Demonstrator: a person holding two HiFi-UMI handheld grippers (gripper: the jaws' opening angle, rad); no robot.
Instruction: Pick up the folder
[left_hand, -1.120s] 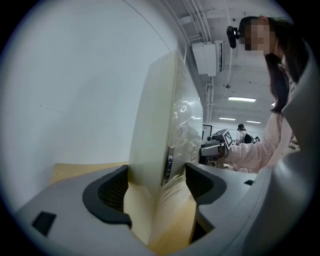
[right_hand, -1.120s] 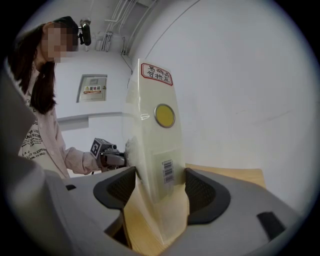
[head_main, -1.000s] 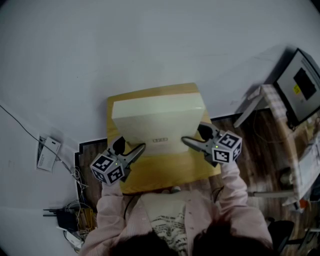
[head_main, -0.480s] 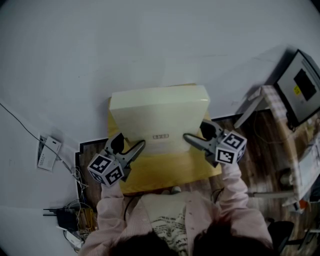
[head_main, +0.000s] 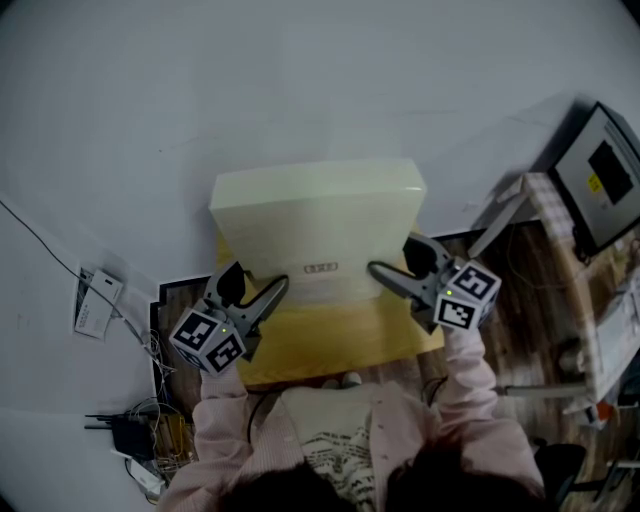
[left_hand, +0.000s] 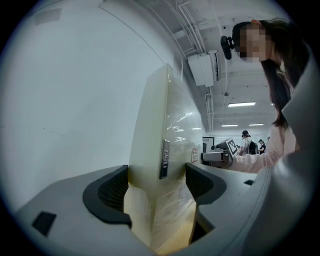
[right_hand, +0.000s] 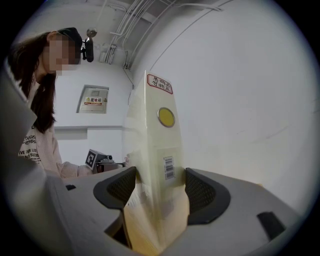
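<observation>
The folder (head_main: 318, 215) is a thick cream box file with a small label on its near face. It hangs above the small wooden table (head_main: 330, 345), gripped at both lower corners. My left gripper (head_main: 258, 290) is shut on its left end, and in the left gripper view the folder (left_hand: 155, 150) fills the gap between the pads of that gripper (left_hand: 155, 187). My right gripper (head_main: 398, 268) is shut on the right end. In the right gripper view the folder's spine (right_hand: 155, 140), with a yellow dot and a barcode, stands upright in that gripper (right_hand: 156, 187).
A white wall runs behind the table. At the right stand a screen-like device (head_main: 600, 170) and a cloth-covered stand (head_main: 545, 200) on the wooden floor. Cables and a small white box (head_main: 95, 305) lie at the left. The person's torso is close to the table's near edge.
Both grippers have risen with the folder between them. The folder now looks larger and sits further up the picture, clear of the wooden table.
</observation>
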